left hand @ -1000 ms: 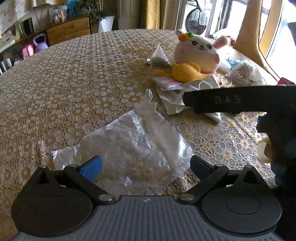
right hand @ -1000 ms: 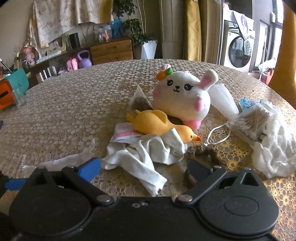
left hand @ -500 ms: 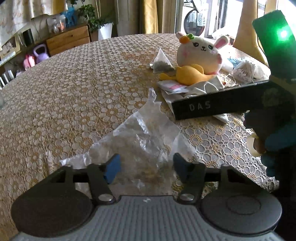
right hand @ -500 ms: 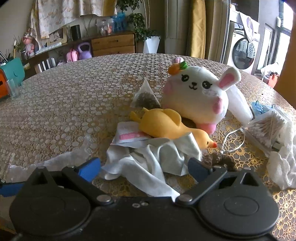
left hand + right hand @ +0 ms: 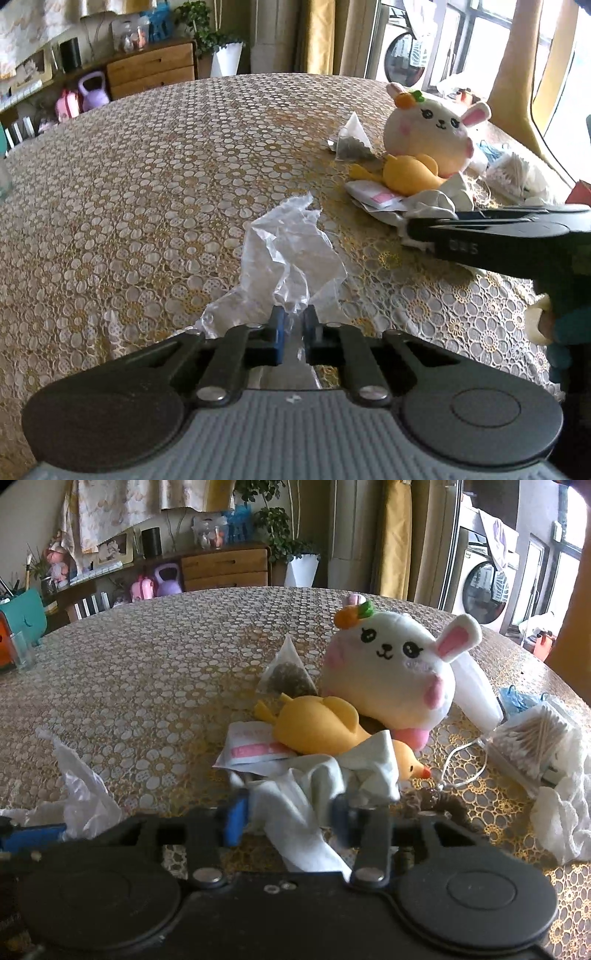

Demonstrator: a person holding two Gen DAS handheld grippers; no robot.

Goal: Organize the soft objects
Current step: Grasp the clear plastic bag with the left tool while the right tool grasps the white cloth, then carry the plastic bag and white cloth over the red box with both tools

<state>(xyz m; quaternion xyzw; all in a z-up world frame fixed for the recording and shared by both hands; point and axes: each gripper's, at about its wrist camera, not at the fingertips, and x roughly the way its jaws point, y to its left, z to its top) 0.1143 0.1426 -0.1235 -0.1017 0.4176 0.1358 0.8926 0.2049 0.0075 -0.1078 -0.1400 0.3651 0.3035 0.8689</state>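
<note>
My left gripper (image 5: 293, 325) is shut on the near edge of a crumpled clear plastic bag (image 5: 291, 251), which lies on the lace-covered table (image 5: 147, 184). My right gripper (image 5: 286, 812) is closing its jaws on a bunched white cloth (image 5: 314, 775), and the pads touch its folds. Seen from the left wrist, the right gripper (image 5: 413, 229) reaches in from the right onto that cloth. A yellow rubber duck (image 5: 321, 720) lies partly on the cloth. Behind the duck sits a white bunny plush (image 5: 388, 672).
A pyramid tea bag (image 5: 288, 672) and a pink-and-white packet (image 5: 251, 746) lie beside the duck. To the right are a box of cotton swabs (image 5: 532, 742), a brown hair tie (image 5: 439, 801) and white gauze (image 5: 565, 819). A glass (image 5: 22, 653) stands far left.
Both grippers were wide open a second ago. The left one has shut on the plastic bag and drawn it up into a peak. The right jaws have narrowed around the white cloth.
</note>
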